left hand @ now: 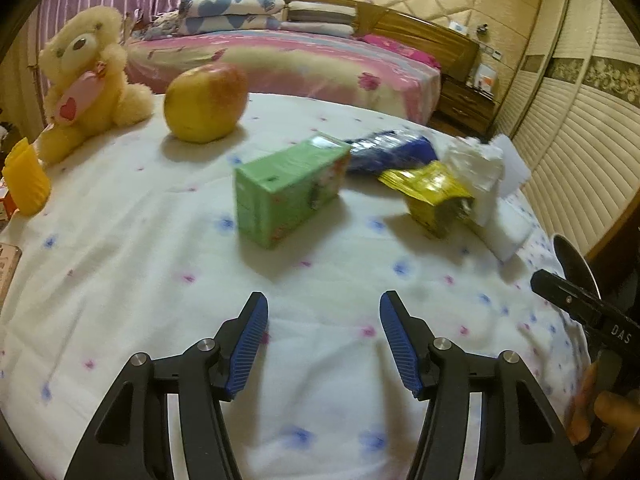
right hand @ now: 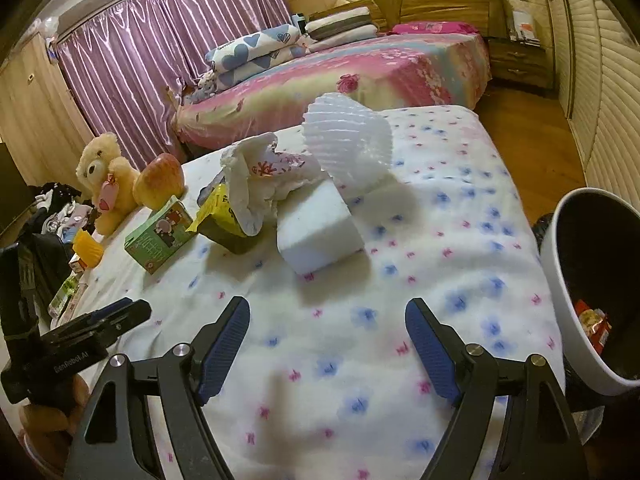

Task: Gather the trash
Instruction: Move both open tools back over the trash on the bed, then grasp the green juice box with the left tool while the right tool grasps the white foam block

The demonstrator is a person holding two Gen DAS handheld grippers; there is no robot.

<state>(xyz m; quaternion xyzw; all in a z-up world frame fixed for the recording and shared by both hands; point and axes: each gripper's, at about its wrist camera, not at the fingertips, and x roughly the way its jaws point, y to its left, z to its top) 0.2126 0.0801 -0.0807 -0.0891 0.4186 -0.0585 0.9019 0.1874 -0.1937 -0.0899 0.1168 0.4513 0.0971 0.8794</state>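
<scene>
We see both claws spread and empty above the flowered cloth [left hand: 168, 240]: the left gripper [left hand: 323, 336] faces the green carton [left hand: 288, 188], our landmark, and the right gripper [right hand: 327, 350] faces the white foam block [right hand: 320, 228]. Beside the carton, on the side away from the apple [left hand: 206, 102], lie the trash items: a blue wrapper [left hand: 390, 152], a yellow foil packet [left hand: 434, 196], crumpled white paper [right hand: 260, 176] and a ribbed foam sleeve [right hand: 348, 136]. The bin [right hand: 560, 280] stands well apart from the carton, at the cloth's edge. We judge the carton light and stiff, best pinched across its narrow faces; the foil looks slippery and crushable, so grip a folded edge
</scene>
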